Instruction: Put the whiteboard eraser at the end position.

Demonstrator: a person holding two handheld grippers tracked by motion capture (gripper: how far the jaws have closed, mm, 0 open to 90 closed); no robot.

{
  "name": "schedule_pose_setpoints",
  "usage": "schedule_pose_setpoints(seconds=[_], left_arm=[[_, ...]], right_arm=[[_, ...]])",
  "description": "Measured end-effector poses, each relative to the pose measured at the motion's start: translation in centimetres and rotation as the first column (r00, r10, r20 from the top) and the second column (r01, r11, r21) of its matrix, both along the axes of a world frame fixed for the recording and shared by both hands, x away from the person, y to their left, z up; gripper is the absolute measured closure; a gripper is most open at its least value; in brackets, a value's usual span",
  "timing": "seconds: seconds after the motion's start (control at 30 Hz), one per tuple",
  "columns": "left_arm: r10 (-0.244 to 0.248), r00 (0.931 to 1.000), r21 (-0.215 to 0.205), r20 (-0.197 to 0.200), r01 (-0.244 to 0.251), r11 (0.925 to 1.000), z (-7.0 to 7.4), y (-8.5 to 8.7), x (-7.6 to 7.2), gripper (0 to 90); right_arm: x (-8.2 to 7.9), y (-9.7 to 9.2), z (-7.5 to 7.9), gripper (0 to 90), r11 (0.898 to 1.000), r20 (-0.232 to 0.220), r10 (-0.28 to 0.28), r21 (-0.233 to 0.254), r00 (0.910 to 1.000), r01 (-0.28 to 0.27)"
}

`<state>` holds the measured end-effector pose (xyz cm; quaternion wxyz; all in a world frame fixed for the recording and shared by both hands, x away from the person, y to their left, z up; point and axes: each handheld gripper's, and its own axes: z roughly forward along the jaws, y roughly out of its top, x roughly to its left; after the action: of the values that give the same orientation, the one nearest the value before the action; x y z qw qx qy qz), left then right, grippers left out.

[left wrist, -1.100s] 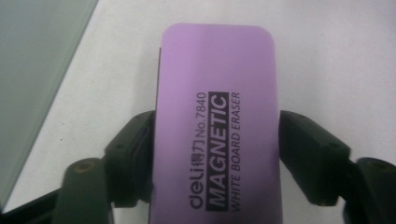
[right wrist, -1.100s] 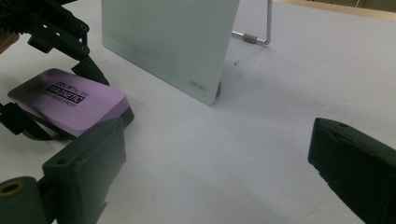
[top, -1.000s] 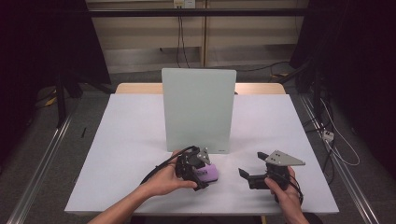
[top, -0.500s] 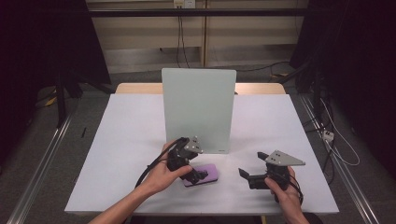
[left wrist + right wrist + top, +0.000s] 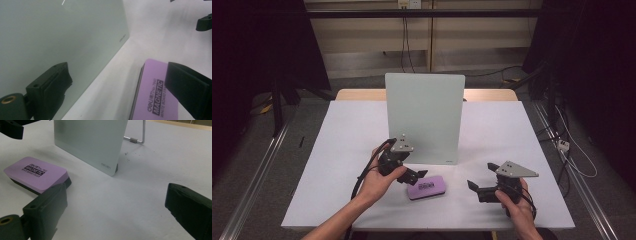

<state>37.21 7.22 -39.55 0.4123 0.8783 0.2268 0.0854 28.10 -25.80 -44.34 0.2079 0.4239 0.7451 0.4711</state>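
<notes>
From above: purple eraser (image 5: pixel 426 186) lying flat on white counter (image 5: pixel 337 150), just in front of upright whiteboard (image 5: pixel 424 117). Left gripper (image 5: pixel 419 175) hovering just up-left of eraser, tips over its near-left corner, jaws just been opening, nothing between them, not touching eraser. Right gripper (image 5: pixel 472 186) resting low on counter to eraser's right, near but apart, jaws spread and empty, pointing left toward eraser. Eraser long axis running left-right across counter, slightly tilted. Left gripper nearer of the two.

Left gripper view: jaws wide apart, empty. Eraser (image 5: pixel 152 92) below and toward right jaw, label "MAGNETIC" readable, long axis running away from camera. Whiteboard (image 5: pixel 62 37) close on left, lower edge meeting counter (image 5: pixel 160 30) along a diagonal. Other gripper's tip at far upper right.

Right gripper view: jaws wide, nothing between. Eraser (image 5: pixel 37 173) ahead-left, just beyond left jaw, long side facing camera. Whiteboard (image 5: pixel 90 142) behind it, wire stand (image 5: pixel 140 135) at rear. Judged: reach ahead-left for any re-grasp from this side.
</notes>
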Motion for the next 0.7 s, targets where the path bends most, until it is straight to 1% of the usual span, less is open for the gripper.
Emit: schedule_pose_setpoints(seconds=[0.03,0.07,0.2,0.23,0.3,0.33,0.4,0.47,0.5,0.6,0.63,0.7], left_arm=[[0.008,1.0,0.0,-0.004,-0.008,1.0,0.2,0.2,0.0,5.7],[0.003,1.0,-0.013,-0.006,-0.003,0.9999,0.3,0.5,0.1,5.4],[0.036,0.9993,-0.036,0.014,-0.036,0.9987,0.7,1.5,0.0,5.2],[0.047,0.9985,-0.052,0.027,-0.046,0.9976,0.7,1.8,-0.1,5.5],[0.072,0.9965,-0.062,0.043,-0.069,0.9957,0.8,2.4,-0.2,5.2],[0.088,0.995,-0.074,0.047,-0.084,0.9937,0.7,2.6,-0.3,5.0],[0.111,0.9911,-0.071,0.074,-0.106,0.9918,0.6,3.2,-0.4,4.8],[0.125,0.9885,-0.076,0.085,-0.118,0.9901,0.5,3.6,-0.6,4.8],[0.123,0.989,-0.081,0.082,-0.117,0.9899,0.5,3.8,-0.7,4.8],[0.144,0.986,-0.104,0.083,-0.135,0.9853,0.5,4.5,-0.9,5.3],[0.153,0.9844,-0.113,0.087,-0.143,0.9833,0.5,4.7,-1.0,5.3],[0.17,0.981,-0.116,0.095,-0.158,0.9806,0.6,5.1,-1.2,5.2]], right_arm=[[0.0,0.0,0.0,3.8,1.0,0.0,0.0,-0.001,1.0,0.0],[0.0,0.0,0.0,3.8,1.0,0.0,0.0,-0.001,1.0,0.0],[0.0,0.0,0.0,3.8,1.0,0.001,-0.001,-0.002,1.0,0.001],[0.0,0.0,0.0,3.8,1.0,0.001,-0.001,-0.001,1.0,0.001],[0.0,0.0,0.0,3.8,1.0,0.002,-0.002,-0.001,1.0,0.002],[0.0,0.0,0.0,3.8,1.0,0.002,-0.002,-0.002,1.0,0.002],[0.0,0.0,0.0,3.8,1.0,0.0,-0.001,-0.002,1.0,0.001],[0.0,0.0,0.0,3.8,1.0,0.001,0.0,-0.003,1.0,0.0],[0.0,0.0,0.0,3.8,1.0,0.0,0.0,-0.002,1.0,0.0],[0.0,0.0,0.0,3.8,1.0,0.0,-0.004,-0.002,1.0,0.004],[0.0,0.0,0.0,3.8,1.0,0.0,-0.003,-0.002,1.0,0.003],[0.0,0.0,0.0,3.8,1.0,-0.001,-0.002,-0.004,1.0,0.002]])
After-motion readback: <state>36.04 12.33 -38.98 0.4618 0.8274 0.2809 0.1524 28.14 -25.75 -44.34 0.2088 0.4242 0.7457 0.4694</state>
